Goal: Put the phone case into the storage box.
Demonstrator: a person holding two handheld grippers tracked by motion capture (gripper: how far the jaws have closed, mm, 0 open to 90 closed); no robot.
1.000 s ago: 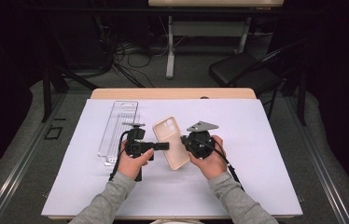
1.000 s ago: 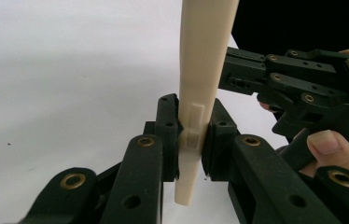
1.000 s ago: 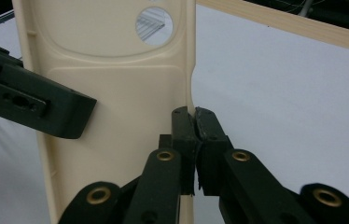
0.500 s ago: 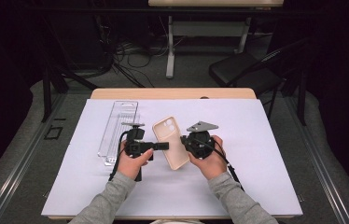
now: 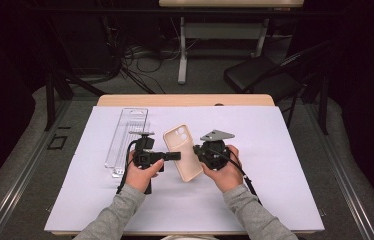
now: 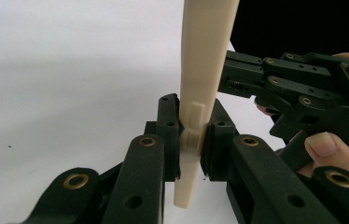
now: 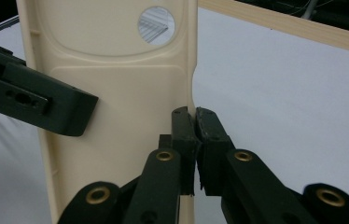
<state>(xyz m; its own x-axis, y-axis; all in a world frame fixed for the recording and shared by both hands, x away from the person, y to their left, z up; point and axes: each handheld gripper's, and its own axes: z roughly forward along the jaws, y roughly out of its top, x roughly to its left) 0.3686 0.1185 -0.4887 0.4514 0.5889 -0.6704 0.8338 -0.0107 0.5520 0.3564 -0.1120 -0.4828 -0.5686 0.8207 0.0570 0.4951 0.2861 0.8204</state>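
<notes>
Both my grippers clamped on the phone case, held above the white mat.

Nearest me, my left gripper (image 5: 172,156) pinches one long edge of the cream phone case (image 5: 183,152), and my right gripper (image 5: 198,151) is clenched on the opposite edge; the case hangs between them, above the white mat (image 5: 275,175). Just left of my left hand lies a clear plastic tray (image 5: 126,135). Past the table's far edge stands a dark chair (image 5: 260,77).

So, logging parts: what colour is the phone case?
Cream-beige phone case, clearest in the right gripper view.
</notes>
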